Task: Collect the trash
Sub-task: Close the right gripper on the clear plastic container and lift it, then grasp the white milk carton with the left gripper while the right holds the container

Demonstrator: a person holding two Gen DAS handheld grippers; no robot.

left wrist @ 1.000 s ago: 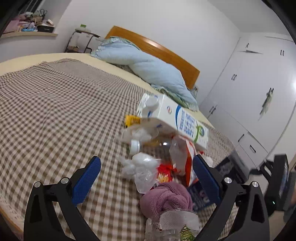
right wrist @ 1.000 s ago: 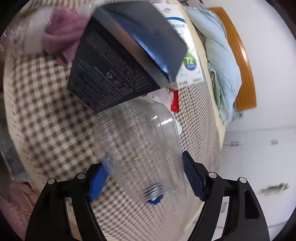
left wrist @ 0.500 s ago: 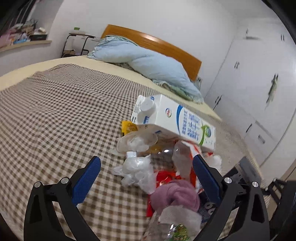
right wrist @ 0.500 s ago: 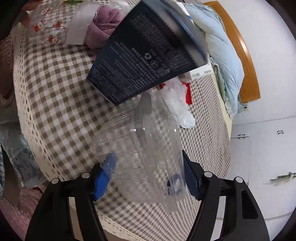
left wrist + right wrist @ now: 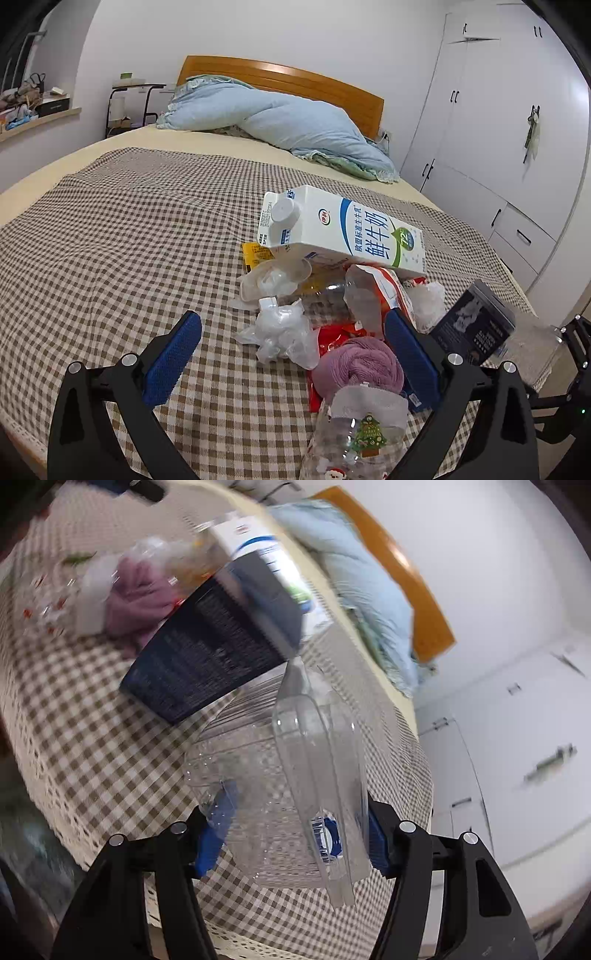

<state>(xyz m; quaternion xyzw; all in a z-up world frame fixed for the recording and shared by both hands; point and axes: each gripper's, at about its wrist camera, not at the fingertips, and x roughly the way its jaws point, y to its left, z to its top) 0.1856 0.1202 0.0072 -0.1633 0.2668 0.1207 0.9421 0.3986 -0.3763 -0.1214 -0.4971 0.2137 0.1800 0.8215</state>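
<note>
Between your right gripper's (image 5: 291, 834) pads the clear plastic bottle (image 5: 295, 786) has just crumpled as they closed, now firmly held; your left gripper (image 5: 295, 362) gapes empty.

One milk carton (image 5: 343, 232), one dark box (image 5: 474, 325)

Soft daylight, right-wrist motion blur

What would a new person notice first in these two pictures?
Probably the white milk carton, lying on its side atop a heap of wrappers in the middle of the checked bedspread, with a rolled purple cloth just in front. In the right wrist view, the right gripper is closed on a crumpled clear plastic bottle, whose far end touches a dark box.
</note>
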